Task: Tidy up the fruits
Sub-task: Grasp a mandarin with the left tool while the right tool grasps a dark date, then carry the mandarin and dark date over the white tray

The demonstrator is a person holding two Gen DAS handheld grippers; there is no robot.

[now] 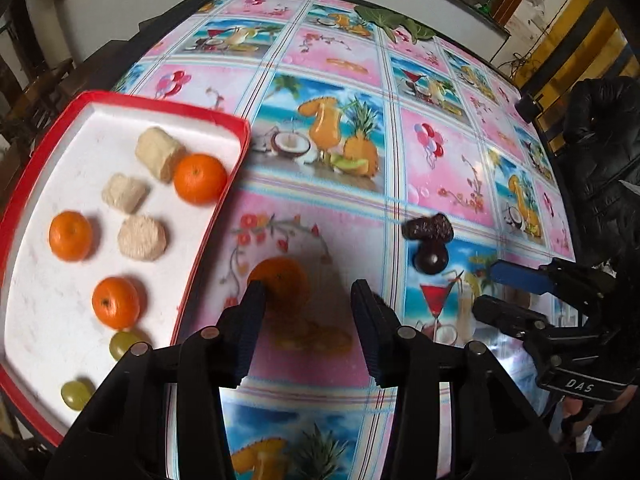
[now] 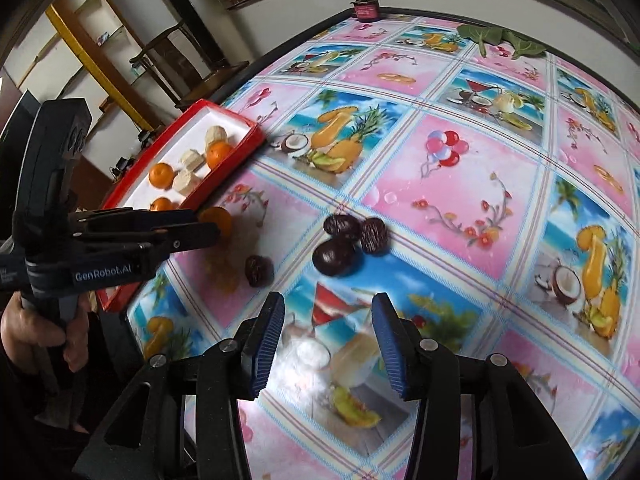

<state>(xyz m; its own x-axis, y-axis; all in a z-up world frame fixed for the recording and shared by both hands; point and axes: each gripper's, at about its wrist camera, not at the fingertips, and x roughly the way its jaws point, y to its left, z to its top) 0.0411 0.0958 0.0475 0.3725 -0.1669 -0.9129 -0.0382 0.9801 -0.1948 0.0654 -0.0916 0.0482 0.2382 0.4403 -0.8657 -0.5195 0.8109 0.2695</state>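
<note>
Hovering with jaws apart and empty, the left gripper [image 1: 308, 294] nears an orange [image 1: 280, 282] beside the red tray [image 1: 208, 216], the right gripper [image 2: 328, 312] nears dark fruits [image 2: 338, 254].

A: Desk [image 2: 460, 184] under a glossy cloth, squares of pink and blue: printed balloons, cocktails, pineapples, coconuts.

B: At the far edge, twelve o'clock?

A: Small dark-pink jar [image 2: 366, 10] with a cork-coloured top, upright against the white wall [image 2: 304, 12].

B: And at one o'clock?

A: Broad green leaves [image 2: 504, 40], lying flat at the desk's far rim.

B: Beyond the desk, ten o'clock?

A: Dark wooden chair [image 2: 188, 60], a tall black cylinder [image 2: 188, 12] behind it, yellow-framed shelving [image 2: 92, 44] further left.
</note>
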